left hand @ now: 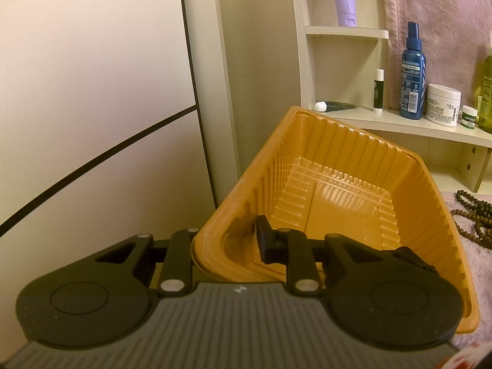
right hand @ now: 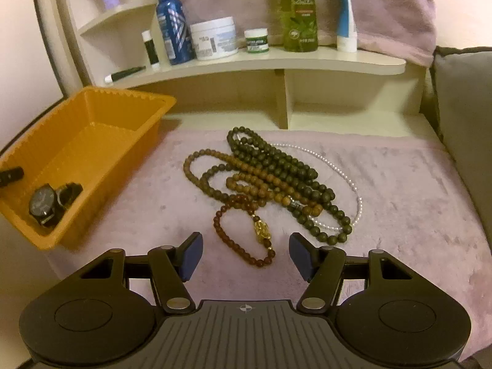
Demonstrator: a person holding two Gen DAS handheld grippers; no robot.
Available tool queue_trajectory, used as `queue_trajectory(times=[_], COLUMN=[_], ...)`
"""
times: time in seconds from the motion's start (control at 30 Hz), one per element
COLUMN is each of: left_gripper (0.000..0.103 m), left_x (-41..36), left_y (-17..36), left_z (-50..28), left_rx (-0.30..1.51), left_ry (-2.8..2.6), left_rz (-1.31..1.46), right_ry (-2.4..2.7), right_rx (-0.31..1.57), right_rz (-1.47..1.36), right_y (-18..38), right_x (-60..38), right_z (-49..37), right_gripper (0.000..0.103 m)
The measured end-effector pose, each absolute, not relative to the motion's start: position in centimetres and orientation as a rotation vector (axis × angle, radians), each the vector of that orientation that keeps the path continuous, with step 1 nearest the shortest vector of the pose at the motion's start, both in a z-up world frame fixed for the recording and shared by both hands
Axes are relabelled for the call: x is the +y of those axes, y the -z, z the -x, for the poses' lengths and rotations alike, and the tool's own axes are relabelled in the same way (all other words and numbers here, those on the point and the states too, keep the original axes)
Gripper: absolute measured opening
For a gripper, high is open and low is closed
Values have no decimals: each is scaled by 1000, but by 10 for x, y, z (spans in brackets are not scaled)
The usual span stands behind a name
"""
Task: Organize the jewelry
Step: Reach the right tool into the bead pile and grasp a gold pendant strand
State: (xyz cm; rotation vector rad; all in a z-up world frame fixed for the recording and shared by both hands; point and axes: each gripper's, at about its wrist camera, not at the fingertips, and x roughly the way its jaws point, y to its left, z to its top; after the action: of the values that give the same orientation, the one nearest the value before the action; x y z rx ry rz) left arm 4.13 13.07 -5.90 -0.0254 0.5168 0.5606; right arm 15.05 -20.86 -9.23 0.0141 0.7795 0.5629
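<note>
Fingers (right hand: 190, 255) of the right gripper (right hand: 246, 253) stand wide apart at the bottom of the right wrist view, their blue pads facing each other with nothing between them but the pink towel (right hand: 399, 203) below. Just ahead of the gap lies a reddish-brown bead bracelet (right hand: 236, 246) with a gold charm, low in the centre of the frame. Behind it, towards the middle of the frame, a tangle of strands rests on the towel: dark green beads (right hand: 276, 166), lighter brown beads (right hand: 212, 156), and a thin pearl strand (right hand: 344, 175) looping out to the right.

At the left of that view sits the orange tray (right hand: 92, 141), with a black wristwatch (right hand: 46, 204) lying in its near end. A black finger of the other gripper pokes over the tray's left wall at the frame's left edge.

In the left wrist view the left gripper (left hand: 227, 246) is closed on the tray's (left hand: 338, 160) near wall: one finger (left hand: 267, 243) is inside the tray and the other (left hand: 180, 246) outside, with the rim pinched between them. The tray fills the centre and right of this frame and appears tilted. Part of the bead pile (left hand: 473, 215) shows at the right edge.

Across the top of both views runs a pale shelf (right hand: 276, 61) carrying a blue spray bottle (right hand: 172, 24), a white cream jar (right hand: 215, 38), a small green-labelled pot (right hand: 256, 41) and a tall green bottle (right hand: 298, 9).
</note>
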Motion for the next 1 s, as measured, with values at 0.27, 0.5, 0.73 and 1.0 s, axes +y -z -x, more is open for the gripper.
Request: queue_trajectory(times=[0.27, 0.5, 0.73, 1.0], left_gripper=[22, 22, 22, 22], left_x=[131, 131, 132, 131], left_y=[59, 60, 60, 60], left_z=[-42, -42, -42, -43], left_rx=[519, 517, 521, 521], left_ry=[-561, -562, -560, -559], left_rz=[26, 28, 24, 22], right_ry=[-567, -595, -589, -618], right_rx=[749, 731, 766, 739], right_rz=[99, 166, 88, -15], right_y=[101, 100, 97, 73], right_x=[-194, -183, -189, -196], right_z=[-156, -154, -158, -151], right_gripper=[50, 18, 16, 16])
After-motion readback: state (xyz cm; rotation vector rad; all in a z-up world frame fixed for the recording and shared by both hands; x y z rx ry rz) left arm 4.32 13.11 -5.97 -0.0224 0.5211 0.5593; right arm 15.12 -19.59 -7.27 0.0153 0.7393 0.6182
